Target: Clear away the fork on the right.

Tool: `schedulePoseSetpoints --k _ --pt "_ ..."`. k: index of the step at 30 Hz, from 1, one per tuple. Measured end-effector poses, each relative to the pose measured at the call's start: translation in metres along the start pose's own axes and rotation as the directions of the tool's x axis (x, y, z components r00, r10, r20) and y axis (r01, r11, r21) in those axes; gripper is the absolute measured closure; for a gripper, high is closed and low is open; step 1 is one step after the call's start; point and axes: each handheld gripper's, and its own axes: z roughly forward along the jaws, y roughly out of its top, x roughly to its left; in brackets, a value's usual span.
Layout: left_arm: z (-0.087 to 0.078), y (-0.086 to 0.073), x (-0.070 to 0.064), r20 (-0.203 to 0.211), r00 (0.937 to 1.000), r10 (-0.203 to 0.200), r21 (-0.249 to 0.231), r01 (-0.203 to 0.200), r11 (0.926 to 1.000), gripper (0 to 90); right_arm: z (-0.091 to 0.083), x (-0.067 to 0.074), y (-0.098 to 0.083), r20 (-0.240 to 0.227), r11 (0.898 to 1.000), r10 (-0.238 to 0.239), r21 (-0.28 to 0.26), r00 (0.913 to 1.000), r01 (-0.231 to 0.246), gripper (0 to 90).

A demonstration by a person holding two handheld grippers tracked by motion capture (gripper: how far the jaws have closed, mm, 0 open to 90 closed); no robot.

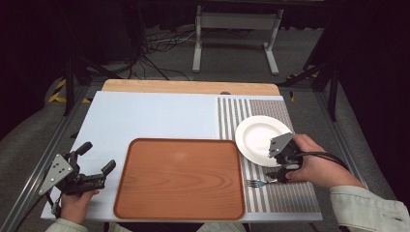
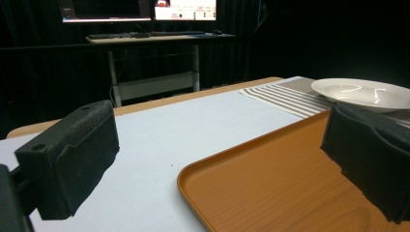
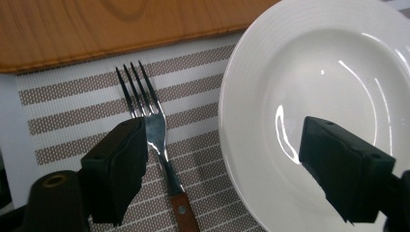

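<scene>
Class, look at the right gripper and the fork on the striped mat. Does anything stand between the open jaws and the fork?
Nothing visible does. The right gripper hangs open above the striped mat, one jaw beside the fork, the other over the white plate. The fork lies bare, close beside the plate's rim.

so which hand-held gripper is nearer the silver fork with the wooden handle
Right. The right hand-held gripper hangs open just above the fork on the striped placemat; the left hand-held gripper sits across the wooden tray.
</scene>
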Motion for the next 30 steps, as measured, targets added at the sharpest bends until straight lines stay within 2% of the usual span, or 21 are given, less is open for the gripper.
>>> schedulePoseSetpoints --k 4,11,12,15,20,24,27,30 --pt "0.000 0.000 0.000 0.000 1.0000 0.001 0.000 -0.001 1.0000 0.5 0.004 0.003 -0.001 -0.024 0.999 -0.013 0.035 0.9996 0.013 20.0" --pt "0.000 0.000 0.000 -0.001 1.0000 -0.002 -0.001 0.002 1.0000 0.5 0.009 0.005 -0.002 -0.051 0.997 -0.040 0.060 0.9979 0.043 22.2" --pt "0.000 0.000 0.000 -0.001 1.0000 -0.002 -0.001 0.002 1.0000 0.5 0.012 0.007 -0.003 -0.070 0.996 -0.042 0.078 0.9967 0.047 23.0" --pt "0.000 0.000 0.000 0.000 1.0000 0.002 0.000 -0.002 1.0000 0.5 0.016 0.008 -0.005 -0.085 0.993 -0.042 0.111 0.9955 0.051 24.5" --pt "0.000 0.000 0.000 -0.001 1.0000 -0.001 0.000 0.001 1.0000 0.5 0.022 0.011 -0.007 -0.118 0.988 -0.055 0.141 0.9915 0.071 29.9" --pt "0.000 0.000 0.000 0.000 1.0000 0.001 0.001 -0.001 1.0000 0.5 0.028 0.012 -0.010 -0.141 0.977 -0.089 0.180 0.9860 0.114 35.0" --pt "0.000 0.000 0.000 0.001 1.0000 0.001 0.001 -0.001 1.0000 0.5 0.031 0.013 -0.012 -0.154 0.971 -0.083 0.211 0.9846 0.114 37.8" --pt "0.000 0.000 0.000 0.001 1.0000 -0.001 0.001 0.001 1.0000 0.5 0.035 0.013 -0.014 -0.171 0.960 -0.103 0.239 0.9798 0.143 41.2"
